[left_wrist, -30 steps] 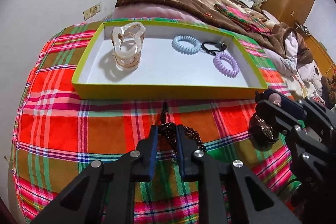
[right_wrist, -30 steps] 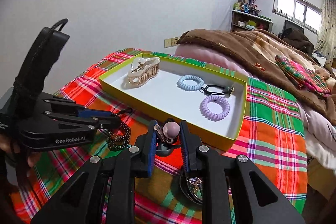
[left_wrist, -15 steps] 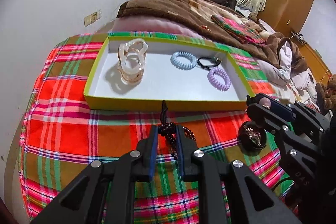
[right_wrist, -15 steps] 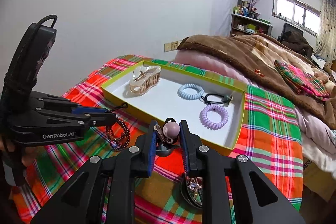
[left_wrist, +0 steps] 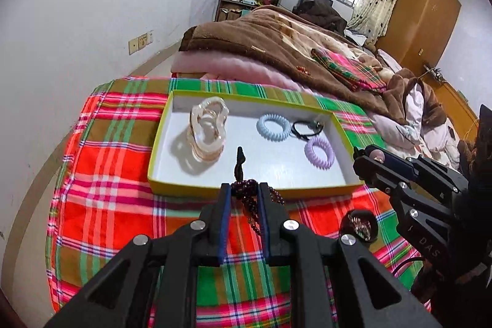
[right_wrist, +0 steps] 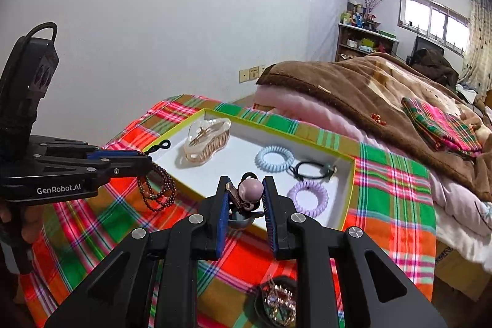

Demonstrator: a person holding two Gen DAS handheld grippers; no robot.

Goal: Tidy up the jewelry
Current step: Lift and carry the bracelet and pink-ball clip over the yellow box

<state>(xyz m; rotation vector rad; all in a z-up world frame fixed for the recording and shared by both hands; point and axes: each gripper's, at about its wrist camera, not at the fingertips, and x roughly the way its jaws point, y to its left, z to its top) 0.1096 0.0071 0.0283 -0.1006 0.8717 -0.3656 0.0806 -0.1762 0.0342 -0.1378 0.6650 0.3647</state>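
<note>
Up above the plaid-covered table (left_wrist: 101,199), the left tongs (left_wrist: 245,189) pinch a dark beaded bracelet (right_wrist: 156,189), whose loops hang free near the near wall of the yellow-rimmed tray (left_wrist: 153,162). The right tongs (right_wrist: 245,194) are pressed on a hair clip with a mauve ball (right_wrist: 250,189), just over the tray's near rim. Inside the tray lie a clear claw clip (left_wrist: 207,129) at the left, a blue coil tie (left_wrist: 273,126), a black elastic (left_wrist: 306,128) and a purple coil tie (left_wrist: 319,152) toward the right; the white floor between clip and ties is bare. A small dark dish of trinkets (right_wrist: 278,302) sits on the cloth below the right tongs. Beyond the tray's far rim a brown blanket (left_wrist: 270,42) is heaped on the bed.
</note>
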